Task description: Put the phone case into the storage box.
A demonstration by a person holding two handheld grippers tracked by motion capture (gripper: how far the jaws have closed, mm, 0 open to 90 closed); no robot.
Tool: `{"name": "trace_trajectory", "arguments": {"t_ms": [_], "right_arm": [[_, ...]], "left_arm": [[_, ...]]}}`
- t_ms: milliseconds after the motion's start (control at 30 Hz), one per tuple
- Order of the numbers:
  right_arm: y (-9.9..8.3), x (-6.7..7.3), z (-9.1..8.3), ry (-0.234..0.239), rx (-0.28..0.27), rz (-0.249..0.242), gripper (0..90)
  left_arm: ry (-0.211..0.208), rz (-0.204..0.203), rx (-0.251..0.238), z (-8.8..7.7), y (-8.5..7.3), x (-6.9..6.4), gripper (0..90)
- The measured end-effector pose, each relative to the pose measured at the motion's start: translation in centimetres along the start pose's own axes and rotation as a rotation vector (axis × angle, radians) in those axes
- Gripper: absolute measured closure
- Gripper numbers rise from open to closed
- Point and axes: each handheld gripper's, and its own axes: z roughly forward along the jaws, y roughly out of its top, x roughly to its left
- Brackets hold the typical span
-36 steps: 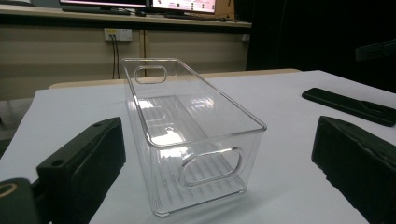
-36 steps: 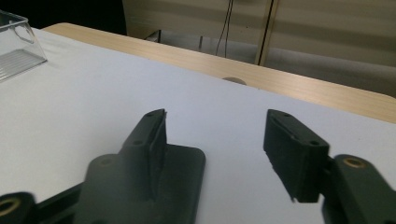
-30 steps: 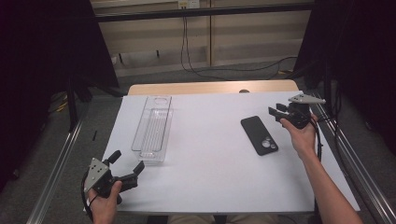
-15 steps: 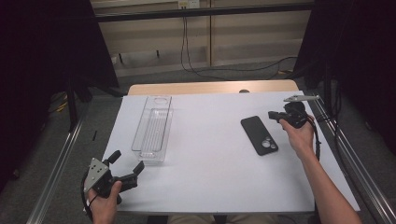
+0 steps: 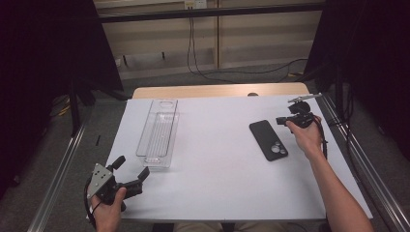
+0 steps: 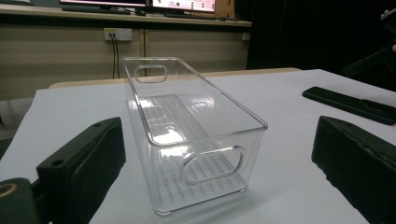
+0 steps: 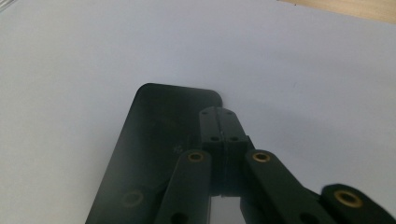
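Observation:
A black phone (image 5: 269, 140) lies face down on the white table sheet (image 5: 217, 183) at the right. My right gripper (image 5: 279, 120) hovers at the phone's far right corner with its jaws pressed together and nothing between them. In the right gripper view the shut jaws (image 7: 217, 112) sit just above the phone's (image 7: 159, 130) rounded end. A clear plastic bin (image 5: 158, 133) with handle cut-outs stands left of centre. My left gripper (image 5: 131, 166) rests near the table's front left corner, open, pointing at the bin's (image 6: 187, 126) near end without touching it. The phone (image 6: 350, 105) lies off to its right.
Metal rails (image 5: 58, 174) run along both sides of the table. A wooden table edge (image 5: 217, 91) shows behind the sheet, and cables (image 5: 232, 72) trail on the floor beyond. The sheet between bin and phone is bare.
The right gripper's jaws have gone from open to shut, and that hand has sunk slightly toward the phone. The left gripper, bin and phone have stayed put.

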Motion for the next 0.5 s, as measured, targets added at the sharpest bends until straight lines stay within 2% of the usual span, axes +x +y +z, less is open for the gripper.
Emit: {"name": "trace_trajectory", "arguments": {"t_ms": [67,133,300,400,433,500], "right_arm": [[0.4,0.1,0.4,-0.006,0.033,0.004,90.0],[0.8,0.1,0.8,-0.009,0.055,-0.011,90.0],[1.6,-0.1,2.1,-0.027,0.134,0.011,90.0],[1.8,-0.4,2.6,-0.033,0.145,0.017,90.0],[1.9,-0.5,2.8,-0.036,0.159,0.017,90.0],[1.9,-0.5,3.0,-0.039,0.170,0.015,90.0]], "left_arm": [[0.004,-0.004,0.002,0.0,0.0,0.0,2.9],[-0.002,-0.006,0.004,0.0,-0.1,-0.1,2.9],[0.001,0.005,0.011,0.1,-0.1,-0.1,2.9],[0.004,-0.001,0.005,0.1,-0.1,-0.1,2.9],[-0.007,-0.002,0.006,0.1,-0.1,0.0,3.0],[-0.008,0.009,0.013,0.1,-0.1,0.0,2.9]]}}
